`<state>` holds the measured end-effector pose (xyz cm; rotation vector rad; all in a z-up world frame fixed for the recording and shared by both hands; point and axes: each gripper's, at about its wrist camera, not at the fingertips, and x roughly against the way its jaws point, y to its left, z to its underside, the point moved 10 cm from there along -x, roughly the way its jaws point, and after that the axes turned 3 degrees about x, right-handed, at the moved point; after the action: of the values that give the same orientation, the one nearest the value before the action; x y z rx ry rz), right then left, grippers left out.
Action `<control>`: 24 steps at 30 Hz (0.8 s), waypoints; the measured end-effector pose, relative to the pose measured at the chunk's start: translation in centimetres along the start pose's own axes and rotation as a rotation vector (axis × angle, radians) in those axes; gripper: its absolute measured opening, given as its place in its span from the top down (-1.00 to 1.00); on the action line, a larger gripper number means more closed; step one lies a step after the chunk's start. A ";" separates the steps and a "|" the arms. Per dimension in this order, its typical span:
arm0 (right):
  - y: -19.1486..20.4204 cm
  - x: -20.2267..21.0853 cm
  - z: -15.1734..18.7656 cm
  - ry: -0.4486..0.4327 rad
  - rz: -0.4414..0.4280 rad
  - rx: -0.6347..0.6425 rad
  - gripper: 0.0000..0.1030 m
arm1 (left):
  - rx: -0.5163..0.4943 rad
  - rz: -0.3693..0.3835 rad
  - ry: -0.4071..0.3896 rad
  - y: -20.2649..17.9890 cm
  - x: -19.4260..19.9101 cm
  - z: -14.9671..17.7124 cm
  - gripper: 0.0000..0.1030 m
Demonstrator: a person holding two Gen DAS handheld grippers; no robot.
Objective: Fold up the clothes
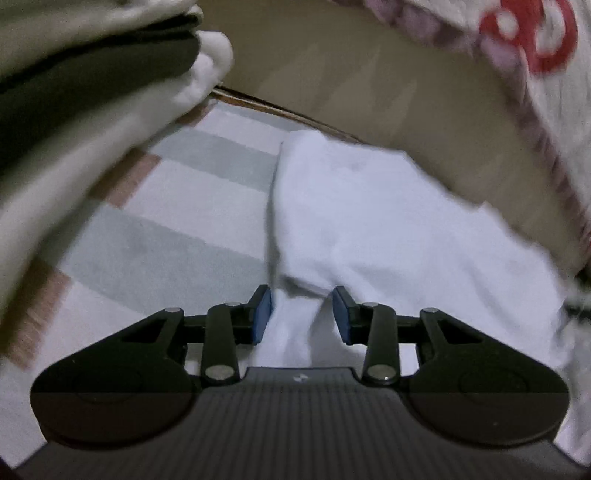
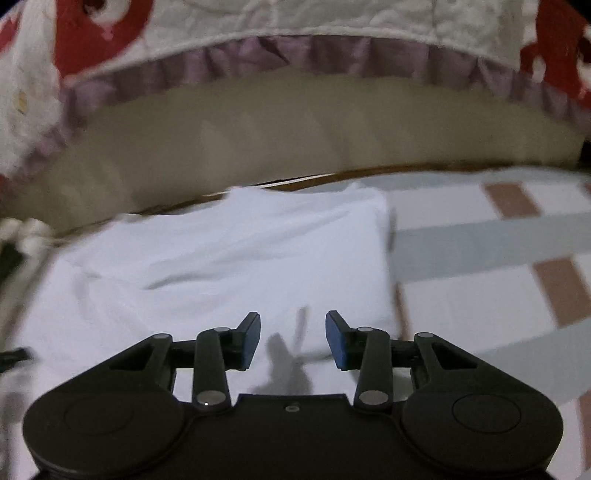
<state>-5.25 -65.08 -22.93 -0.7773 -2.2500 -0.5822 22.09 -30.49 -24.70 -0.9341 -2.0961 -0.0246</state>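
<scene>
Two grippers over one white garment (image 1: 369,229), and both views are a little smeared. On the left wrist view, the left gripper (image 1: 302,314) has its blue pads (image 1: 263,314) part-way apart, and a pinched ridge of the white cloth rises right up between them. The fabric touches the left-hand pad; on the other side a sliver of gap shows, so the jaws stand narrow with cloth between them, not clearly clamping it. The rest of the garment spreads away ahead and to the right, lying on a checked sheet (image 1: 177,229) of pale grey and brown bands. Up in the left corner, a stack of folded clothes (image 1: 74,92), light with a dark layer, sits beside the garment, apart from it.

Over on the right wrist view, the right gripper (image 2: 293,339) has its jaws half spread with nothing between them. The white garment (image 2: 240,251) lies flat below and ahead, its folded edge running just right of the jaws, and the gripper's shadow falls on the cloth under the gap. Beyond it, the checked sheet (image 2: 498,236) runs off to the right, and a quilt (image 2: 295,33) with red patches and a purple frill hangs across the top.
</scene>
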 end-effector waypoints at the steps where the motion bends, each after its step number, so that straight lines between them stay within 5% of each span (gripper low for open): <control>1: 0.0 -0.7 -0.1 0.008 0.004 -0.003 0.14 | -0.025 -0.009 0.001 -0.2 0.0 0.1 0.30; 5: 1.1 -2.3 0.9 0.051 -0.012 0.065 0.21 | -0.029 0.000 0.006 -0.4 -0.2 0.4 0.27; 6: 1.6 -2.4 1.2 0.048 -0.009 0.116 0.40 | -0.024 0.004 0.006 -0.4 -0.2 0.4 0.27; 7: 2.1 -2.2 1.3 0.033 0.003 0.171 0.92 | -0.020 0.007 0.005 -0.4 -0.3 0.4 0.27; 14: 3.7 3.3 -6.2 -0.227 0.130 0.378 0.91 | -0.003 0.017 -0.006 -0.1 -0.2 0.6 0.27; 19: 1.8 1.0 -7.4 -0.163 0.229 0.397 0.90 | -0.056 -0.013 0.008 -0.6 -0.2 0.7 0.26; 24: -0.3 -3.5 -5.8 -0.038 0.223 0.421 0.82 | -0.062 -0.020 0.002 -0.6 -0.4 0.6 0.26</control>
<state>-0.75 -70.00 -21.56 -0.8072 -2.1738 0.0154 21.46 -30.92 -25.20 -0.9501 -2.1129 -0.1014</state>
